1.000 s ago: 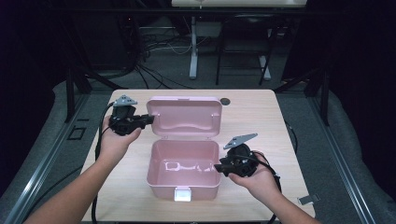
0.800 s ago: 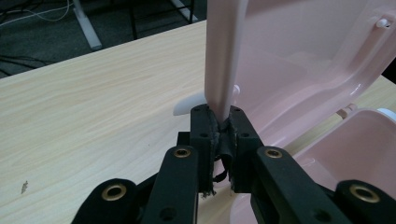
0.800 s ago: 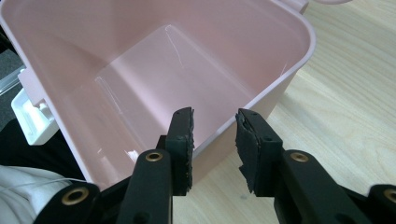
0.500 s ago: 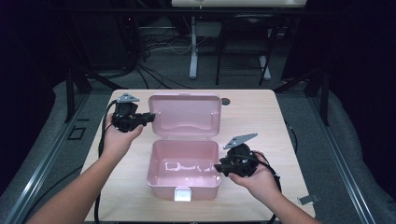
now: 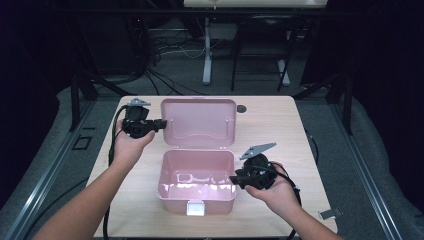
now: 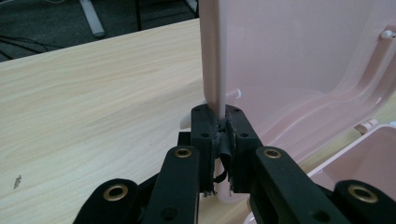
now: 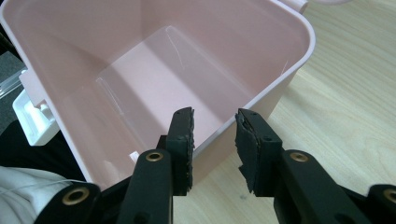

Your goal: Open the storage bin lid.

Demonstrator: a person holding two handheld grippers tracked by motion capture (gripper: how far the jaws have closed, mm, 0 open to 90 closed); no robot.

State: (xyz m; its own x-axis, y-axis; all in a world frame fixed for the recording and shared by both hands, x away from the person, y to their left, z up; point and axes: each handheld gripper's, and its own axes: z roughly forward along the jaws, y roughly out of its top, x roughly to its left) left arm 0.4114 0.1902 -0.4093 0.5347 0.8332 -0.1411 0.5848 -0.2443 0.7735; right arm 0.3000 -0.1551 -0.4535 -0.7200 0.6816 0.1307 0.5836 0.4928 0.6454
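**Pink box open on the bench, a gripper at its lid and one at its wall**

At the left of the high view, the left gripper (image 5: 159, 123) is held at the left edge of the raised lid (image 5: 200, 121). In the left gripper view its fingers (image 6: 204, 133) are closed on that thin lid edge, one pad on each face, with the lid standing upright between them.

The pink box (image 5: 196, 181) sits in the middle of the light wooden bench (image 5: 270, 125), its body nearer the person and the lid hinged open behind it. A white latch (image 5: 195, 208) shows on its front wall.

At the right, the right gripper (image 5: 235, 181) is at the box's right wall. In the right gripper view its fingers (image 7: 182, 140) straddle the rim, one inside and one outside, with a gap at the outer pad: they stand open.
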